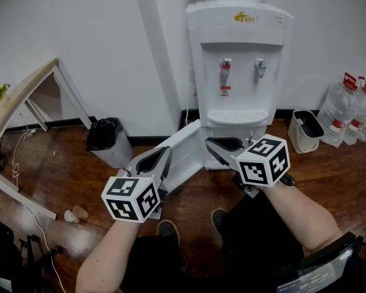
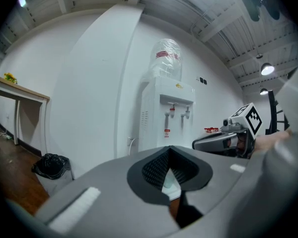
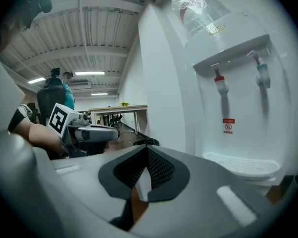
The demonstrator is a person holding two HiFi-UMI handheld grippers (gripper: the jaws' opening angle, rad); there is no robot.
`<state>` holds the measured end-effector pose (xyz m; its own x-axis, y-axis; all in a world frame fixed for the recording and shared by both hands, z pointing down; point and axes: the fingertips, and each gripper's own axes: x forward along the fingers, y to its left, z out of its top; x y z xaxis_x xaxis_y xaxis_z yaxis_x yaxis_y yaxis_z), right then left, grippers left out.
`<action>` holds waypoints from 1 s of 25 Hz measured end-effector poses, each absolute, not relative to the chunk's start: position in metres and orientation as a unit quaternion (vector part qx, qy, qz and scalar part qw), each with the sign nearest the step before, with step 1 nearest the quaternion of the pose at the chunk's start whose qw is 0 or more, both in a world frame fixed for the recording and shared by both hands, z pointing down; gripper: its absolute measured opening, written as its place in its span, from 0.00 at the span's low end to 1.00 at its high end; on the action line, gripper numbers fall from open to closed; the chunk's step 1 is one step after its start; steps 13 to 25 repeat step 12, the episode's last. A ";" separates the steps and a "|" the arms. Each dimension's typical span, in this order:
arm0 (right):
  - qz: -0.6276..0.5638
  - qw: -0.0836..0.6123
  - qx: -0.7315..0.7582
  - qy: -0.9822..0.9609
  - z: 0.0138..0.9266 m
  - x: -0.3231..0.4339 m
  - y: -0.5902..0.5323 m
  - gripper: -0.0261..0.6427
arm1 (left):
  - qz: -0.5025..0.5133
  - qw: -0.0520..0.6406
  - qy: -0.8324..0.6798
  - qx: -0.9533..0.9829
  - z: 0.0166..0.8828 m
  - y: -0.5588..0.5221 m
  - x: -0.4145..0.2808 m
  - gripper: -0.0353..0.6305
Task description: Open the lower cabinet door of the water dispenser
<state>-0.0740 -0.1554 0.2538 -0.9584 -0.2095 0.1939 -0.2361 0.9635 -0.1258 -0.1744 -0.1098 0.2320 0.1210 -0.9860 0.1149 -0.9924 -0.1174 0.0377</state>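
The white water dispenser (image 1: 239,60) stands against the wall, with a red tap and a blue tap above its drip tray. Its lower cabinet door (image 1: 182,148) is swung open to the left, a white panel angled out over the wood floor. My left gripper (image 1: 154,160) is shut and empty, just in front of the open door's face. My right gripper (image 1: 221,146) is also shut and empty, below the drip tray at the cabinet opening. The dispenser (image 2: 161,118) fills the left gripper view beyond the closed pads of the left gripper (image 2: 170,150). The right gripper (image 3: 147,149) points beside the dispenser (image 3: 228,83).
A black-bagged bin (image 1: 107,140) sits left of the dispenser and a white bin (image 1: 306,130) to its right. Large water bottles (image 1: 354,108) stand at the far right. A wooden table (image 1: 18,102) leans at the left, and a paper cup (image 1: 70,216) lies on the floor.
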 end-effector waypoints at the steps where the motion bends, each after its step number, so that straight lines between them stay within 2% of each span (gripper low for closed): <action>1: 0.073 0.089 0.113 -0.987 0.253 -0.074 -0.155 0.04 | 0.031 0.051 -0.662 0.748 0.231 -0.110 -0.174 0.37; 25: 0.076 0.089 0.113 -0.987 0.256 -0.070 -0.157 0.04 | 0.016 0.063 -0.678 0.732 0.231 -0.108 -0.187 0.37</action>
